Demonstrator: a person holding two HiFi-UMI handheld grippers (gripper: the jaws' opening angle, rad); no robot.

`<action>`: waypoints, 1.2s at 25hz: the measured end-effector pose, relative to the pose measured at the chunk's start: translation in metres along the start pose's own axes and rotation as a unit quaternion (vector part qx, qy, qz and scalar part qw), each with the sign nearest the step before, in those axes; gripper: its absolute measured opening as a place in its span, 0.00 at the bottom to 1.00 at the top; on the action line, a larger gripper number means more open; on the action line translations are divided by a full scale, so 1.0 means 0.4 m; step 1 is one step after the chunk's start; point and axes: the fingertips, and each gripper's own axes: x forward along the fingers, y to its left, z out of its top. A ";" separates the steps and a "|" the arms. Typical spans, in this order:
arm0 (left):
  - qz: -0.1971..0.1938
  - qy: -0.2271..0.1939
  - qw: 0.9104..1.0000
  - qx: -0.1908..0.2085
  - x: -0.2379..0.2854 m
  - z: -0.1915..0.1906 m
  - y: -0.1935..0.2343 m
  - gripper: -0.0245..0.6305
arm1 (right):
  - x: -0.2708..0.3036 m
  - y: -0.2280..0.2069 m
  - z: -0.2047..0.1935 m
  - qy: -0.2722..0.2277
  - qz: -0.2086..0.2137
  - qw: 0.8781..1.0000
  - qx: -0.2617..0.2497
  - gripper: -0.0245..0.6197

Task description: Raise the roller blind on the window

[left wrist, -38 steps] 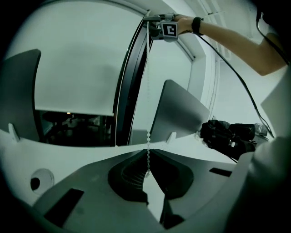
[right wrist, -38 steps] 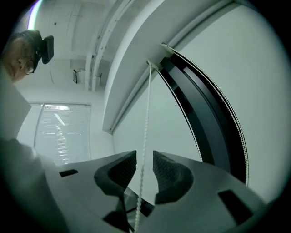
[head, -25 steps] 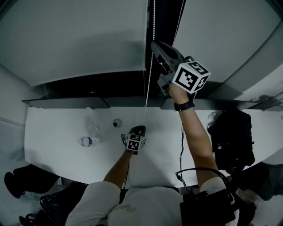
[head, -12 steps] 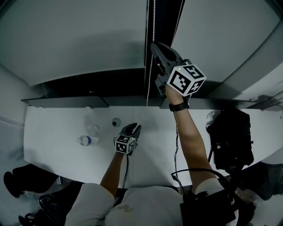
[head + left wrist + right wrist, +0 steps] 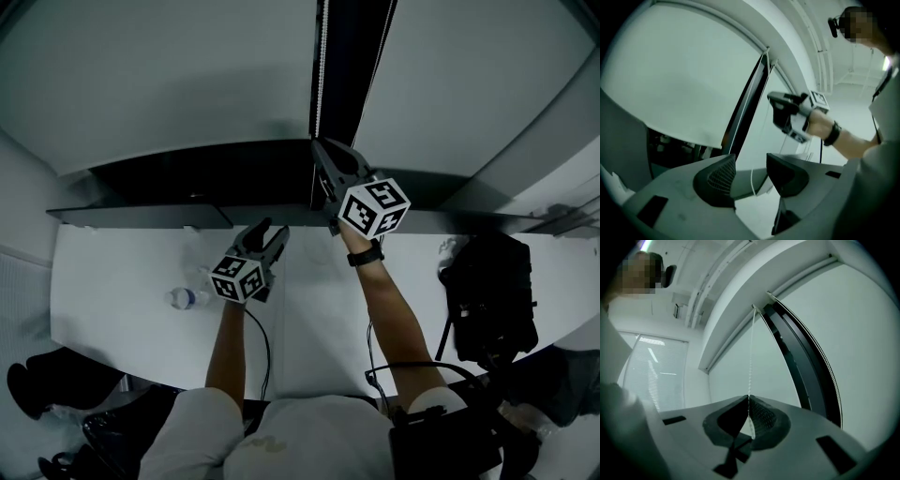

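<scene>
A water bottle (image 5: 184, 299) lies on the white table (image 5: 112, 323), black backpack (image 5: 487, 300) well apart.

The narrow dark strip (image 5: 354, 66) between the roller blind (image 5: 169, 84) and the next panel (image 5: 469, 84) is crowded: the bead chain (image 5: 321, 75) hangs down it, with the right gripper (image 5: 749, 401) clamped on it, while the white table (image 5: 103, 319) below lies bare between a bottle (image 5: 185, 299) (far left) and a black bag (image 5: 487, 300).

Your roller blind (image 5: 169, 84) is plain pale grey-white, its bead chain (image 5: 751, 357) white against the black window frame (image 5: 356, 66). Your dark grey left gripper (image 5: 270, 231) and right gripper (image 5: 319, 150) each carry black-and-white square markers.
</scene>
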 end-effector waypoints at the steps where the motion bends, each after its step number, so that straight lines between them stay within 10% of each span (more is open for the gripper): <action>1: 0.000 -0.016 1.000 -0.001 0.004 0.046 0.001 0.32 | -0.006 0.004 -0.021 0.007 -0.002 1.000 -0.001 0.05; 9: -0.020 -0.065 0.997 0.030 0.048 0.281 -0.030 0.31 | -0.070 0.024 -0.188 0.046 -0.010 0.998 0.028 0.05; 30: -0.095 -0.056 0.991 0.074 0.233 0.499 -0.167 0.31 | -0.170 0.064 -0.402 0.130 -0.017 0.991 0.008 0.05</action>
